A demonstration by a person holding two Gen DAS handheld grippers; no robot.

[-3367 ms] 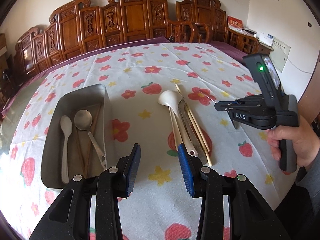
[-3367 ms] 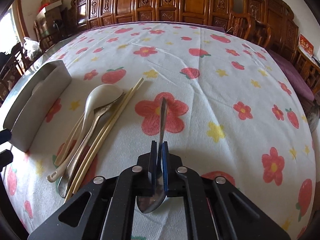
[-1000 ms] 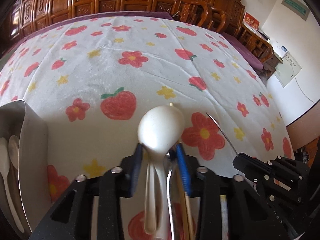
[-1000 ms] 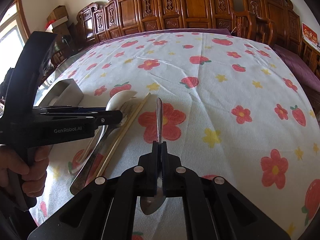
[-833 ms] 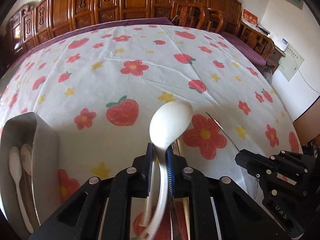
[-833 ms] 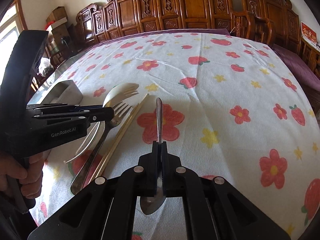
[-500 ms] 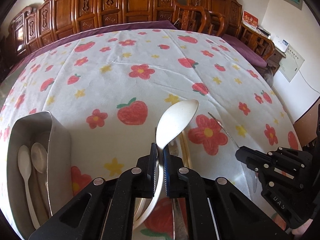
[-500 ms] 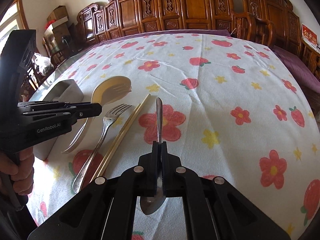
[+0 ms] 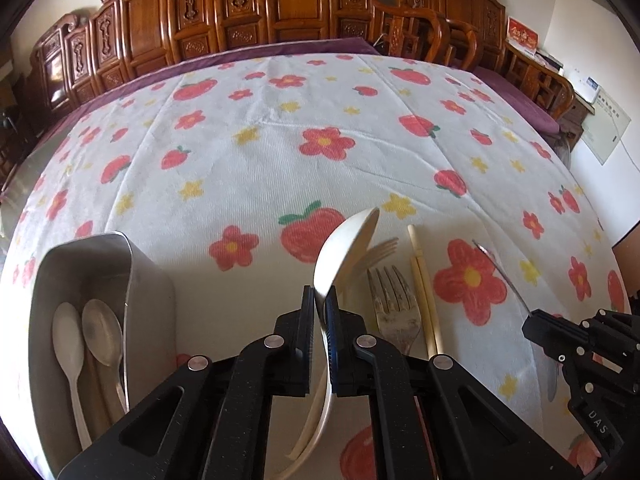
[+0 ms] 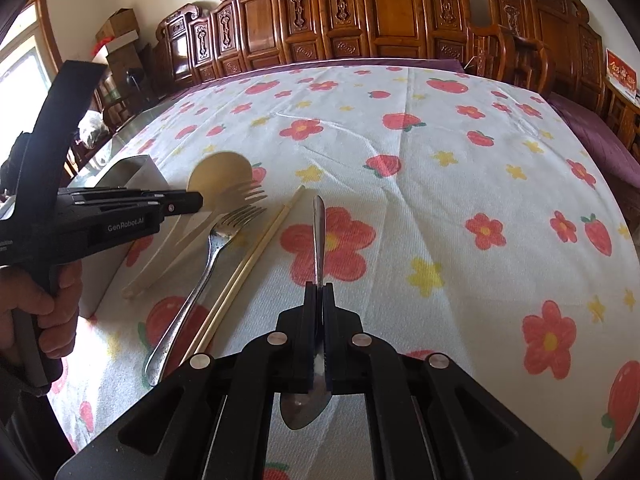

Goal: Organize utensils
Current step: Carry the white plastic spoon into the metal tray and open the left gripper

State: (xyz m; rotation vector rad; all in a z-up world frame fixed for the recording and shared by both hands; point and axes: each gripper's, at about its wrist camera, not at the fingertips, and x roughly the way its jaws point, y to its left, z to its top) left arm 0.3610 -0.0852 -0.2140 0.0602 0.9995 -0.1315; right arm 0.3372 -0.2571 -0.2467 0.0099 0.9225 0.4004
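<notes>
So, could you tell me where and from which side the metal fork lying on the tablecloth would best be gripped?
Probably at mid-handle, coming straight down from above. The metal fork lies flat on the tablecloth, its slim handle crossways-narrow enough for the jaws. Straddle it across its width, where the gap to the chopsticks beside it looks widest; near its handle end they lie close.

The left hand-held gripper (image 9: 319, 312), wide open over the bench (image 9: 280, 168) seconds ago, has dropped onto the utensil pile and closed on the neck of the cream ladle (image 9: 344, 252), lifting it clear. Its bowl now tips up ahead of the jaws, the handle trailing beneath. Uncovered just right of the gripper lie a metal fork (image 9: 390, 304) and chopsticks (image 9: 422, 284).
</notes>
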